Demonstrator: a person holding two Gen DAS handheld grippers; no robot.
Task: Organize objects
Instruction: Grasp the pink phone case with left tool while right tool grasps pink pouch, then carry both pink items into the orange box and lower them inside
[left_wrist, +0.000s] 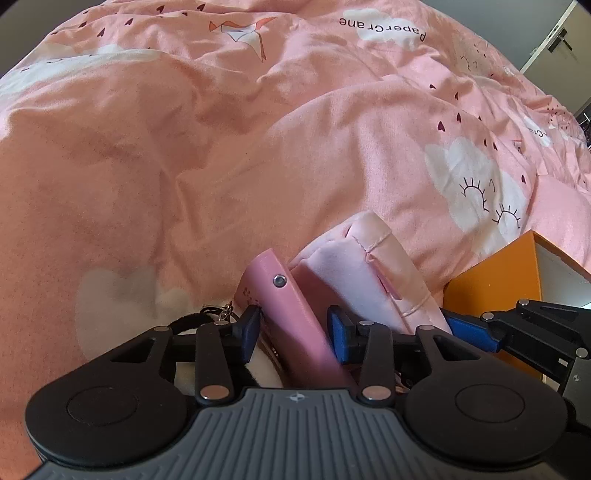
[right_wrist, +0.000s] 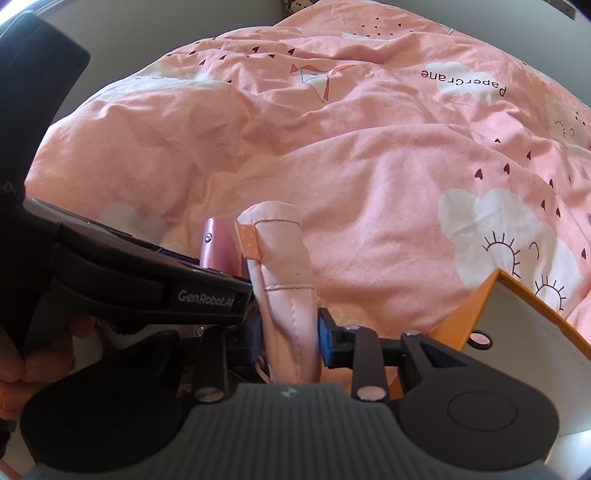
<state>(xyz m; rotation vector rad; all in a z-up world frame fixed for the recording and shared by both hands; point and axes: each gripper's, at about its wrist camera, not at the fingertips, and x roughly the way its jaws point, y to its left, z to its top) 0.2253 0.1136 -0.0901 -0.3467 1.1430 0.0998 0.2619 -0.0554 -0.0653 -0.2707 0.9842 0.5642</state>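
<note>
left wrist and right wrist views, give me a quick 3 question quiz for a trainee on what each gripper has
1. True or false: the left gripper has the pink case between its blue pads.
2. What stands between the fingers of the right gripper? A. a glass bottle B. the pale pink fabric pouch C. a book
3. Fill in: the orange box sits on the ____ side of the right wrist view.

Key: 1 true; 2 B; 3 right
</note>
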